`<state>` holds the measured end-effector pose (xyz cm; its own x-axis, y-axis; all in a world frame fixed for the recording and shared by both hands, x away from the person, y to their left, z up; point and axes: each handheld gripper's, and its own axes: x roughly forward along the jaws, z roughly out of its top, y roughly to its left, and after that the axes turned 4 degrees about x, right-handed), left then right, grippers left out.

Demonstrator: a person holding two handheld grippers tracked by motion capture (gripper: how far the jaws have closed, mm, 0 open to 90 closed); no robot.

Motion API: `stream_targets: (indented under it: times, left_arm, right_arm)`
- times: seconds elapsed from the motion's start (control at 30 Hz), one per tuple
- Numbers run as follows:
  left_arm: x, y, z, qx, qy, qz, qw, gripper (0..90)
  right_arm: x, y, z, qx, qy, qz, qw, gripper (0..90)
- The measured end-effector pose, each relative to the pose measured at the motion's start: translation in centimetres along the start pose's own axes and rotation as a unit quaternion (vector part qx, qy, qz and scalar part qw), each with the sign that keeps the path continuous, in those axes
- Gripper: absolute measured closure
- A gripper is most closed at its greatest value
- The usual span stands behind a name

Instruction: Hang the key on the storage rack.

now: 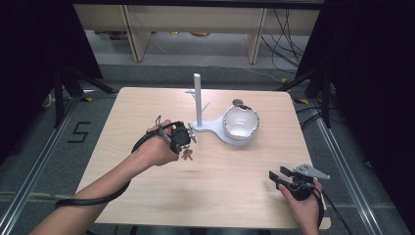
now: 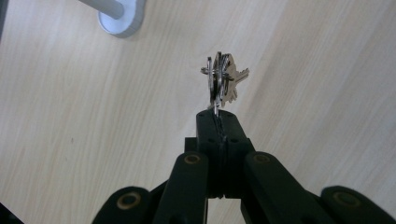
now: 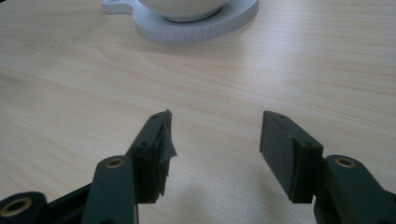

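Observation:
A bunch of metal keys (image 2: 223,81) on a ring hangs above the wooden table, pinched at the ring by my left gripper (image 2: 217,114), which is shut on it. From above, the keys (image 1: 186,154) dangle below the left gripper (image 1: 185,145), just left of the white stand's base (image 1: 215,128). That stand has an upright post (image 1: 197,98) with short pegs and a white bowl (image 1: 241,121) on its round end. My right gripper (image 1: 277,176) rests near the table's front right, open with nothing between its jaws (image 3: 215,140).
The light wooden table (image 1: 147,186) has bare surface in front of and left of the stand. A small dark object (image 1: 238,102) lies behind the bowl. Black cables trail from both grippers. Dark curtains and tripod legs flank the table.

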<state>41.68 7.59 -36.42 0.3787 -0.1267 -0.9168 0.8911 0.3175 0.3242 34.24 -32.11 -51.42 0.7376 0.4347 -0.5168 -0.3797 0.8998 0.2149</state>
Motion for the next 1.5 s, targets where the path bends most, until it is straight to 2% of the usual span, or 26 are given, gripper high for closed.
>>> stream_targets:
  times: [0.07,0.1,0.13,0.17,0.23,0.3,0.37,0.43,0.57,0.6,0.63,0.8,0.83,0.93,0.97,1.03,1.2,1.27,1.37,1.5]
  left_arm:
    - [-0.2,0.5,0.0,-0.005,-0.003,0.005,1.0,89.0]
    - [-0.4,1.0,-0.1,-0.01,-0.005,0.013,0.9999,89.0]
    - [-0.4,1.0,-0.1,-0.01,-0.005,0.013,0.9999,89.0]
    - [-0.5,1.5,-0.1,-0.018,-0.01,0.019,0.9996,89.0]
    - [-0.6,1.8,-0.2,-0.021,-0.011,0.023,0.9995,89.0]
    - [-0.6,2.6,-0.3,-0.027,-0.016,0.033,0.999,89.0]
    - [-0.7,2.9,-0.3,-0.031,-0.018,0.037,0.9987,89.0]
    - [-0.6,3.5,-0.6,-0.049,-0.023,0.04,0.9977,89.0]
    - [-0.6,4.3,-0.8,-0.056,-0.027,0.053,0.9967,89.0]
    - [-0.6,4.3,-0.8,-0.056,-0.027,0.053,0.9967,89.0]
    - [-0.6,4.6,-1.0,-0.066,-0.036,0.057,0.9955,89.0]
    - [-0.8,5.2,-1.2,-0.073,-0.04,0.059,0.9947,89.0]
    - [-0.9,5.6,-1.3,-0.083,-0.046,0.062,0.9936,89.0]
    - [-1.1,5.9,-1.4,-0.085,-0.046,0.061,0.9934,89.0]
    - [-1.1,6.2,-1.5,-0.098,-0.051,0.063,0.9919,89.0]
    - [-1.2,6.5,-1.6,-0.108,-0.059,0.066,0.9902,89.0]
    - [-1.5,7.4,-1.7,-0.115,-0.066,0.078,0.9882,89.0]
    - [-1.5,7.6,-1.7,-0.116,-0.067,0.077,0.988,89.0]
    - [-1.4,8.4,-1.7,-0.129,-0.081,0.083,0.9848,89.1]
    - [-1.5,9.2,-1.7,-0.139,-0.084,0.09,0.9826,89.0]
  right_arm:
    - [0.0,0.0,0.0,0.003,0.005,0.002,1.0,44.7]
    - [0.0,0.0,0.0,-0.001,0.006,-0.004,1.0,44.7]
    - [0.0,0.0,0.0,0.002,0.005,0.001,1.0,44.7]
    - [0.0,0.0,0.0,0.0,-0.002,0.0,1.0,44.7]
    - [0.0,0.0,0.0,0.001,0.003,0.001,1.0,44.7]
    - [0.0,0.0,0.0,0.002,0.004,0.003,1.0,44.6]
    - [0.0,0.0,0.0,0.0,0.004,0.001,1.0,44.7]
    - [0.1,0.0,0.0,0.001,-0.003,0.001,1.0,44.7]
    - [0.0,0.0,0.0,0.0,0.003,0.002,1.0,44.7]
    - [0.0,0.0,0.0,0.001,0.003,0.002,1.0,44.7]
    - [0.0,0.0,0.0,-0.001,0.004,-0.001,1.0,44.7]
    - [0.0,0.0,0.0,0.0,0.003,0.001,1.0,44.7]
    - [0.0,0.0,0.0,0.0,0.003,0.002,1.0,44.7]
    - [0.0,0.0,0.0,0.0,0.004,0.002,1.0,44.7]
    - [0.0,0.0,0.0,0.002,0.003,0.002,1.0,44.7]
    - [0.0,0.0,0.0,0.001,0.003,0.003,1.0,44.7]
    - [0.0,0.0,0.0,0.001,0.003,0.003,1.0,44.7]
    - [0.0,0.0,0.0,0.001,0.003,0.003,1.0,44.7]
    - [0.0,0.0,0.0,0.001,0.003,0.003,1.0,44.8]
    - [0.0,0.0,0.0,0.0,0.004,0.003,1.0,44.8]
